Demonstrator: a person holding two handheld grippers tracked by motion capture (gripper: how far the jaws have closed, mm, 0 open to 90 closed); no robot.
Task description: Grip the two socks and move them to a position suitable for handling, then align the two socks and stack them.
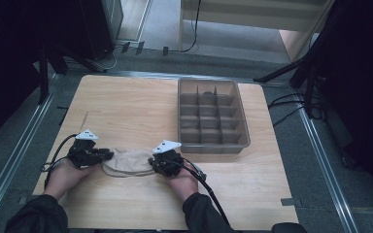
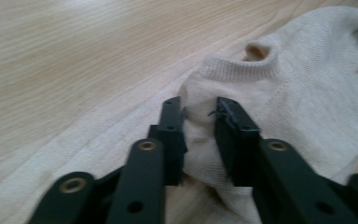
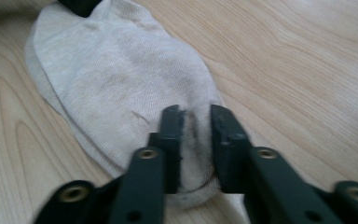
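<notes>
Two claws work low in the high view: our left claw (image 1: 103,155) and our right claw (image 1: 153,162) each clench one end of a beige sock (image 1: 126,161) that lies flat on the worktop (image 1: 126,107), in the lower left of the frame. Bare wood lies open above it, and the worktop's near edge runs just below our hands. A grey divided tray (image 1: 212,116) sits well apart at upper right.

In the left claw view, the left claw (image 2: 199,114) pinches a fold of the sock (image 2: 298,98) near its ribbed cuff; the knit is pale cream, and open wood spreads across the upper left.

In the right claw view, the right claw (image 3: 196,122) grips the sock (image 3: 121,79) at its rounded toe, where the fabric looks faintly soiled. Clear wood stretches to the right.
</notes>
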